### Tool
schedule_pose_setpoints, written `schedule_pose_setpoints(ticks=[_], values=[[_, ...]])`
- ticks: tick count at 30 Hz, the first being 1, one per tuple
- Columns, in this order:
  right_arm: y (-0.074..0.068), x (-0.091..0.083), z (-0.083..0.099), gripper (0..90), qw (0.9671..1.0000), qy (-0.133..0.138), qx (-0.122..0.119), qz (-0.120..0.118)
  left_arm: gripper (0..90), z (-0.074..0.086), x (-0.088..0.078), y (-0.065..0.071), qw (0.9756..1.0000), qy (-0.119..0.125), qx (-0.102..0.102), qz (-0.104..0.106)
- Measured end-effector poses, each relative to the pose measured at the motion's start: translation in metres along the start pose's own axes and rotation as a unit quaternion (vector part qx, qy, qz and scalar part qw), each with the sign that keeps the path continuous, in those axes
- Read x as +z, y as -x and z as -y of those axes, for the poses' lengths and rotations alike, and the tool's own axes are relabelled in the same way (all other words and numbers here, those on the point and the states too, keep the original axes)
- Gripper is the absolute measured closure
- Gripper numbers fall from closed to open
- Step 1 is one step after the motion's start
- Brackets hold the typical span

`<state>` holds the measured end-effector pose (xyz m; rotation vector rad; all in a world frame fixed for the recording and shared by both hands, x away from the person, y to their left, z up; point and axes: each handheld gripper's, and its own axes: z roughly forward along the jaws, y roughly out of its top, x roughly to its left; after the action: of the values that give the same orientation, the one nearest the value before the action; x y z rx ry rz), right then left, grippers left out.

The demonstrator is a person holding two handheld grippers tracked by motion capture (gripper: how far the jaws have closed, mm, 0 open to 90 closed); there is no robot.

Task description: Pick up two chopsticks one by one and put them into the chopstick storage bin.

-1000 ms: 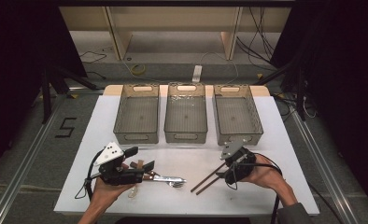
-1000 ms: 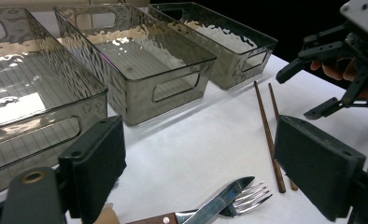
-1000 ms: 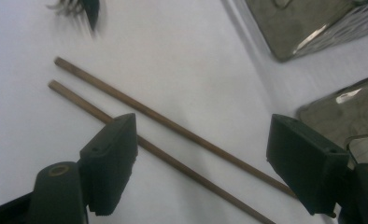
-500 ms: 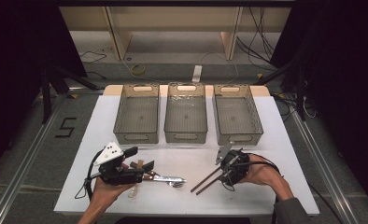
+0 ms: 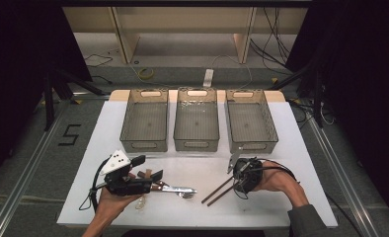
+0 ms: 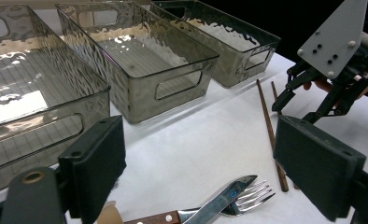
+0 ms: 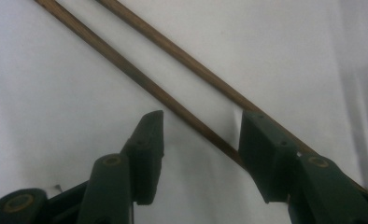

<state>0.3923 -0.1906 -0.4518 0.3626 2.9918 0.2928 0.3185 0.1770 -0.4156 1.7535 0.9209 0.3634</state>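
Along the back of the white table (image 5: 291, 133), three smoked translucent plastic bins (image 5: 196, 126) sit side by side, handles toward the person, all apparently empty; likely sorting targets for the cutlery lying nearer the person.

Front left: left gripper (image 5: 155, 178) held level over the table, jaws wide with nothing between the pads; its own view looks out between the two black pads at a wood-handled knife (image 6: 210, 209) lying across a steel fork (image 6: 253, 195), so it looks parked over that pile, ready rather than working; a small pale item lies by the left hand, too unclear to name.

Centre-right: pair of dark brown wooden chopsticks (image 5: 221, 191) lying roughly parallel and just apart on the table, on a diagonal, far ends under the right gripper (image 5: 239, 185).

Right: that gripper points down at the table; its jaws have just been closing, now about half open; in the right gripper view the chopsticks (image 7: 173, 100) cross between the pads, one passing behind the right pad, pads (image 7: 150, 140) not pressing yet; jaws set across the sticks, probably to pinch both in one close; grab not yet made; judged risk: one stick rolls out as the pads meet.
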Motion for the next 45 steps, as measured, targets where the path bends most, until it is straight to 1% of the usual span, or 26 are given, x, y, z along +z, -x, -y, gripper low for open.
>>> schedule_pose_setpoints(ticks=[1,2,3,7,11,12,14,16,18,19,22,23,24,25,26,27,29,30,34,38,41,42,43,45], values=[[0.0,0.0,0.0,51.8,1.0,-0.003,0.004,-0.001,16.2,0.0,0.0,0.0,1.0,0.0,0.0,0.0],[0.002,0.001,0.0,52.0,1.0,-0.005,0.0,-0.002,16.2,0.0,0.0,0.0,1.0,0.001,0.0,0.0],[0.002,0.002,0.0,52.6,1.0,-0.007,0.004,-0.003,16.2,0.0,0.0,0.0,1.0,0.0,0.0,0.0],[0.005,0.003,0.0,54.7,0.9999,-0.01,0.003,-0.013,16.2,0.0,0.0,0.0,1.0,0.001,-0.001,0.001],[0.003,0.003,-0.001,56.2,0.9997,-0.018,0.005,-0.013,16.2,0.0,0.0,0.0,1.0,0.0,0.001,0.0],[0.002,0.003,-0.002,56.9,0.9997,-0.022,0.0,-0.012,16.2,0.0,0.0,0.0,1.0,0.001,0.0,0.0],[-0.001,0.003,-0.003,59.3,0.9996,-0.025,-0.001,-0.009,16.2,0.0,0.0,0.0,1.0,0.0,0.0,0.0],[-0.002,0.003,-0.003,61.4,0.9996,-0.027,-0.011,-0.007,16.2,0.0,0.0,0.001,1.0,0.0,0.002,0.0],[-0.004,0.002,-0.004,63.1,0.9995,-0.028,-0.009,-0.006,16.2,0.0,0.0,0.001,1.0,-0.002,0.005,-0.001],[-0.004,0.002,-0.004,64.4,0.9994,-0.031,-0.016,-0.007,16.2,0.0,0.0,0.001,1.0,-0.003,0.005,-0.001],[-0.007,0.002,-0.006,66.7,0.9991,-0.035,-0.024,-0.003,16.2,0.0,0.0,0.001,1.0,-0.002,0.005,-0.001],[-0.008,0.003,-0.006,67.6,0.9992,-0.033,-0.024,-0.002,16.2,0.0,0.0,0.001,1.0,-0.003,0.005,-0.001],[-0.009,0.002,-0.007,68.5,0.9987,-0.039,-0.031,-0.001,16.2,0.0,0.0,0.001,1.0,-0.003,0.005,-0.001],[-0.01,0.002,-0.007,69.1,0.9987,-0.039,-0.031,0.0,16.2,0.0,0.0,0.001,1.0,-0.003,0.005,0.0],[-0.01,0.002,-0.007,69.5,0.9985,-0.04,-0.038,0.002,16.2,0.0,0.0,0.001,1.0,-0.003,0.006,0.0],[-0.011,0.002,-0.007,70.2,0.9986,-0.039,-0.036,0.002,16.2,0.0,0.0,0.001,1.0,-0.003,0.006,0.0],[-0.012,0.002,-0.008,70.8,0.9983,-0.042,-0.041,0.003,16.2,0.0,0.0,0.001,1.0,-0.004,0.006,0.0],[-0.012,0.002,-0.007,71.2,0.9983,-0.039,-0.043,0.002,16.2,0.0,0.0,0.001,1.0,-0.004,0.005,0.0],[-0.014,0.002,-0.007,73.5,0.9973,-0.043,-0.059,0.003,16.2,0.0,0.0,0.001,1.0,-0.004,0.007,0.0],[-0.017,0.002,-0.007,74.7,0.9971,-0.045,-0.062,0.004,16.2,0.0,0.0,0.001,1.0,-0.004,0.007,0.0],[-0.017,0.002,-0.007,75.7,0.9964,-0.045,-0.072,0.002,16.2,0.0,0.0,0.001,1.0,-0.004,0.007,0.0],[-0.019,0.001,-0.006,76.3,0.9968,-0.047,-0.065,0.002,16.2,0.0,0.0,0.001,1.0,-0.004,0.007,0.0],[-0.019,0.002,-0.006,76.9,0.9965,-0.042,-0.072,0.004,16.2,0.0,0.0,0.001,1.0,-0.004,0.007,0.0],[-0.02,0.002,-0.006,77.9,0.9963,-0.045,-0.073,0.002,16.2,0.0,0.0,0.001,1.0,-0.005,0.007,0.0]])
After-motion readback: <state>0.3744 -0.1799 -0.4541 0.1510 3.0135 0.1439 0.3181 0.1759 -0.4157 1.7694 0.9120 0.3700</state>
